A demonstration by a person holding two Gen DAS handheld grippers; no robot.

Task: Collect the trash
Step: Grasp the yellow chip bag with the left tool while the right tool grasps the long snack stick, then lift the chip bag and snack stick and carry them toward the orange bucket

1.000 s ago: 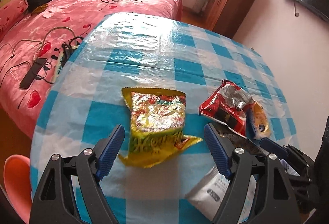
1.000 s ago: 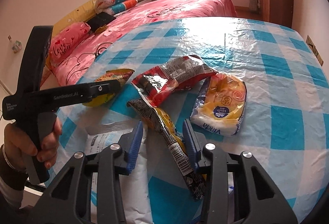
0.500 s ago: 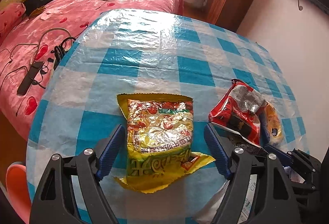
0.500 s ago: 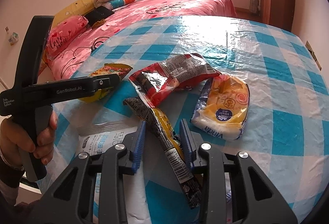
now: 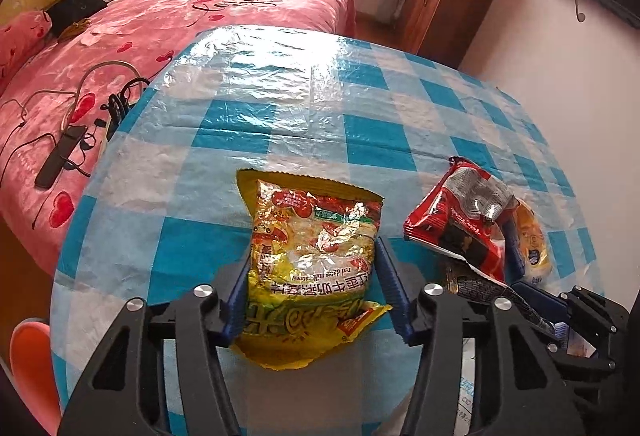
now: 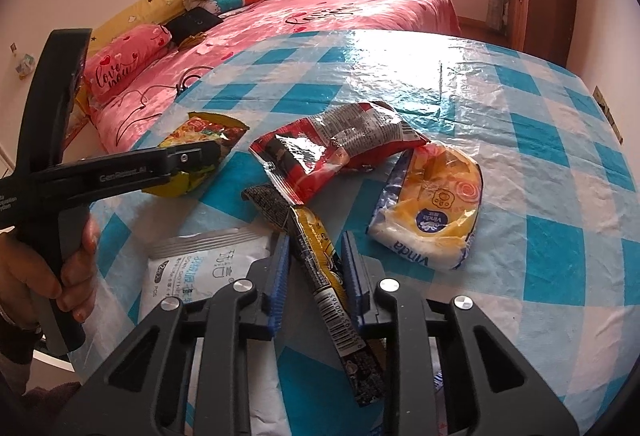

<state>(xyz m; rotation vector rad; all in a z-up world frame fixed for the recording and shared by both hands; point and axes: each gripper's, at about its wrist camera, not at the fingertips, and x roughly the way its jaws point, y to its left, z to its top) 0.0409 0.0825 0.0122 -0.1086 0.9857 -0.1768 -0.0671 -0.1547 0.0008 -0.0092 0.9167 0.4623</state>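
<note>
Now, yellow wrapper [image 5: 310, 268] between left tool [image 5: 312, 288] pads (pinched)

The tablecloth [image 5: 280, 108] is showing a check of bright blue, pale blue and white under a glossy sheen. The snack bag [image 5: 312, 260] is glinting yellow with red and green print and silver creases. The crumpled wrapper [image 6: 340, 148] is showing red, black and silver. The long thin wrapper [image 6: 320, 260] is running black and yellow, with a white barcode patch. The tissue pack [image 6: 432, 212] is showing yellow and white with a blue logo. The bedspread [image 5: 200, 20] is glowing pink with red hearts.
</note>
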